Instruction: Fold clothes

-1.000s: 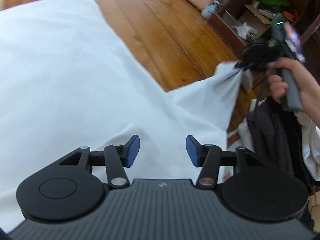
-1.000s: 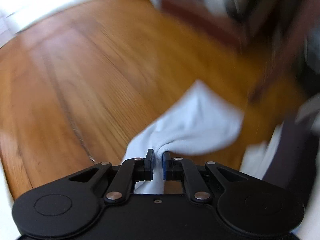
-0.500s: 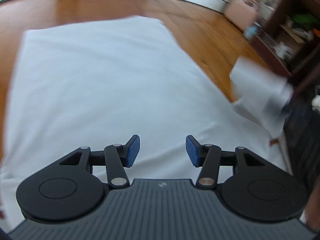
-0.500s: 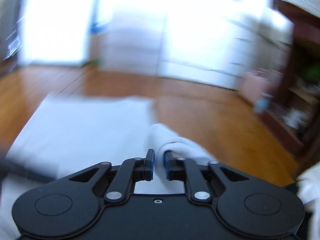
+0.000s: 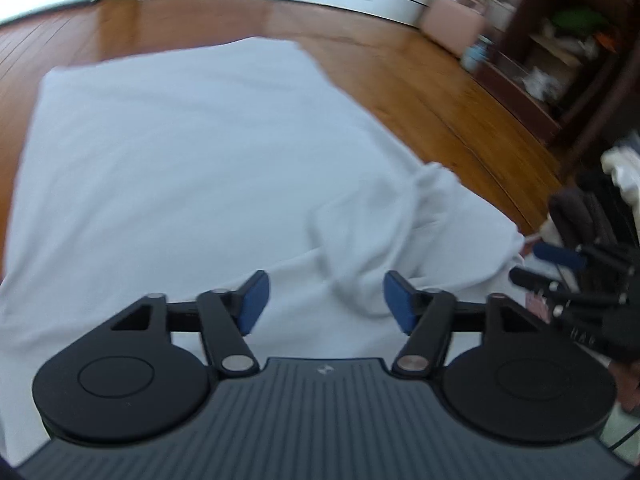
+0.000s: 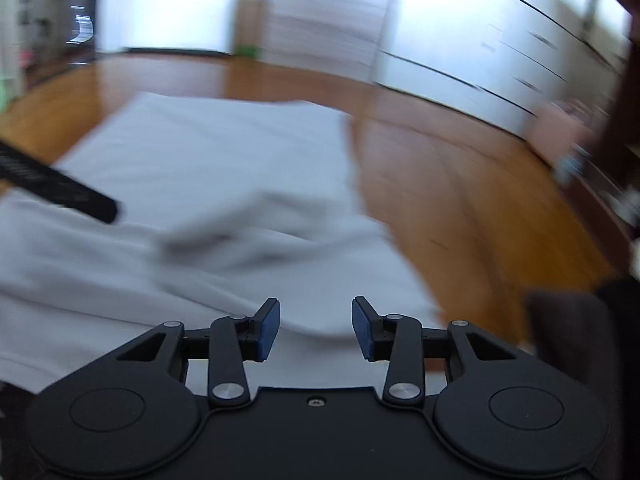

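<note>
The right tool (image 6: 316, 328) has just been spreading its jaws, and they stand apart now with nothing pinched between the blue pads (image 6: 267, 330); white cloth lies under and beyond them. The left tool (image 5: 326, 304) has been widening too, its jaws well apart and empty, hanging over the same cloth.

That cloth is the white garment (image 5: 172, 152), spread flat on the wooden floor (image 5: 420, 92). Its far part lies smooth; nearer the tools a rumpled fold (image 5: 400, 232) lies bunched on top of the flat layer, the creases too blurred to read closely. In the right wrist view the same fold (image 6: 248, 224) shows as a soft ridge across the middle.

In the left wrist view the right tool (image 5: 576, 276) comes in at the right edge, just beside the garment's corner. In the right wrist view a dark bar of the left tool (image 6: 60, 188) cuts in from the left over the cloth.

Around the edges: a heap of dark clothing (image 5: 588, 216) close to the garment's right side, a dark wooden shelf unit (image 5: 560, 52) crowded with small items, a pink box (image 5: 452, 20) on the floor beside it, and white cabinets (image 6: 480, 52) along the far wall.
</note>
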`<state>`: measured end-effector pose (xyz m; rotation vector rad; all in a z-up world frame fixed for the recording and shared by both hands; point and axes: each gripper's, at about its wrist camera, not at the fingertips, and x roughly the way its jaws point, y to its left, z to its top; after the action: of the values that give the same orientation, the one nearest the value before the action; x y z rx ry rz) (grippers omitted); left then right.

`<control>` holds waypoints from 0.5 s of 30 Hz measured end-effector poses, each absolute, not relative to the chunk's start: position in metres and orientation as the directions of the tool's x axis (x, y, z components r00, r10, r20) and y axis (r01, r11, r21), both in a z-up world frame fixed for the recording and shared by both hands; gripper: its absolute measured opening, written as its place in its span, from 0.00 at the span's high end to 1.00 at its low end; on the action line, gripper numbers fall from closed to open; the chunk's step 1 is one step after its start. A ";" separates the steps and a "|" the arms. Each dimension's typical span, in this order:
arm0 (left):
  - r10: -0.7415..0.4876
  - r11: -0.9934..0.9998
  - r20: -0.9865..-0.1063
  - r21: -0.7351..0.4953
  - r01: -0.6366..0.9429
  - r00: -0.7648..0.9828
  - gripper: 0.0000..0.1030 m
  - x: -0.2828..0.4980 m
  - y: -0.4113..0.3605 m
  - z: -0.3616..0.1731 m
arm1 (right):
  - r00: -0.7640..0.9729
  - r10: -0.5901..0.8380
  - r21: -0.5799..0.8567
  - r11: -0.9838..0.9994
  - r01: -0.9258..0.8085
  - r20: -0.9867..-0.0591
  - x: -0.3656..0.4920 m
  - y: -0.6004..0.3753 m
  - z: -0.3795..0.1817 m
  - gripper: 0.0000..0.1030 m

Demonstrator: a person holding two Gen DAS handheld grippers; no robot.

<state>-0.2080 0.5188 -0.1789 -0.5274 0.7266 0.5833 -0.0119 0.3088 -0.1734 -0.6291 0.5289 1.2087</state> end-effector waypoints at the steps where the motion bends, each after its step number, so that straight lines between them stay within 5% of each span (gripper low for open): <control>1: 0.310 0.740 -0.742 -0.205 -0.641 0.595 0.33 -0.195 0.518 -0.181 | 0.288 0.672 -0.167 0.239 -0.956 -0.682 -0.003 0.305 -0.176 0.57; 6: 0.287 0.793 -0.770 -0.142 -0.593 0.569 0.30 -0.143 0.530 -0.200 | 0.320 0.616 -0.190 0.269 -0.944 -0.720 0.014 0.306 -0.198 0.55; 7: 0.275 0.797 -0.775 -0.147 -0.586 0.568 0.38 -0.136 0.534 -0.203 | 0.332 0.608 -0.186 0.292 -0.938 -0.721 0.018 0.307 -0.201 0.51; 8: 0.269 0.798 -0.789 -0.137 -0.586 0.552 0.74 -0.128 0.536 -0.207 | 0.345 0.601 -0.182 0.316 -0.931 -0.721 0.022 0.307 -0.204 0.45; 9: 0.269 0.801 -0.802 -0.121 -0.587 0.533 0.98 -0.123 0.537 -0.210 | 0.356 0.593 -0.177 0.339 -0.924 -0.722 0.026 0.308 -0.208 0.45; 15: 0.487 0.792 -0.639 0.035 -0.610 0.596 0.95 -0.161 0.506 -0.153 | 0.328 0.583 -0.048 0.443 -0.895 -0.743 0.058 0.314 -0.220 0.48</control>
<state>-0.1610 0.5056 -0.1527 -0.1947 0.6793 0.6418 0.0584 0.3142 -0.2199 -0.5041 0.7219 1.0228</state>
